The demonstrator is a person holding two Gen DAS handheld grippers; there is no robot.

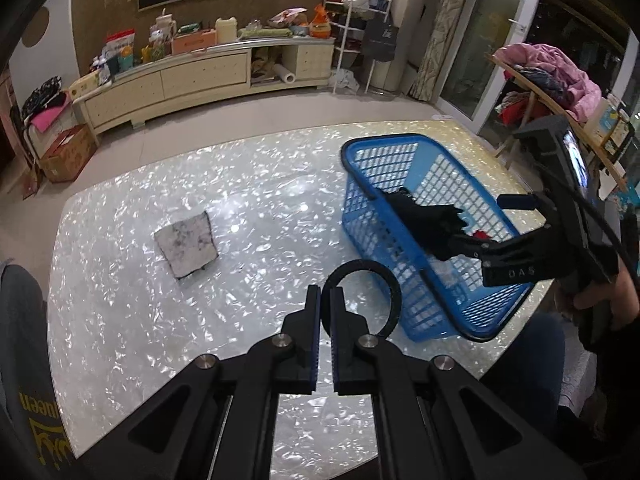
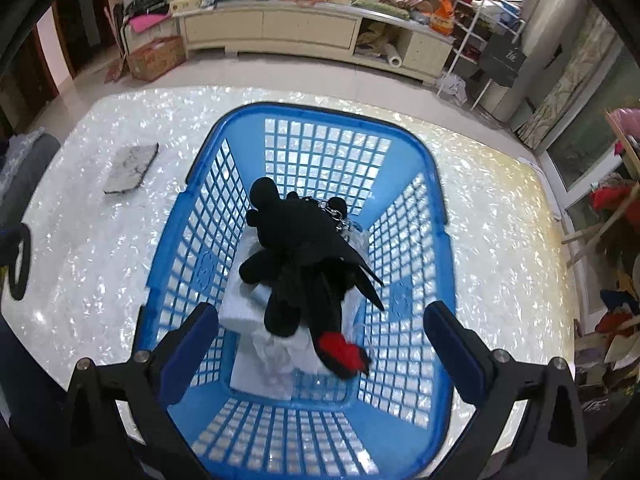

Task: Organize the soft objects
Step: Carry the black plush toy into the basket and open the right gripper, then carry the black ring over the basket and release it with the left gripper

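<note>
A folded grey-and-white cloth [image 1: 187,243] lies alone on the pearl-patterned tabletop [image 1: 120,320], well apart from the blue plastic laundry basket [image 1: 362,152] standing toward the table's right edge. A black ring [image 1: 394,300] sits just in front of the left gripper [image 1: 325,300], between it and the basket's near corner; the gripper's jaws are nearly together with only a thin gap, and whether they pinch the ring cannot be told. Inside the basket, a black plush toy [image 2: 304,256] with a red patch and a metal chain rests on top of white folded items [image 2: 244,316]. The right gripper [image 2: 320,340] hangs over the basket's near end, jaws wide apart, clear of the toy. A cluttered cream cabinet [image 1: 200,76] lines the far wall.
</note>
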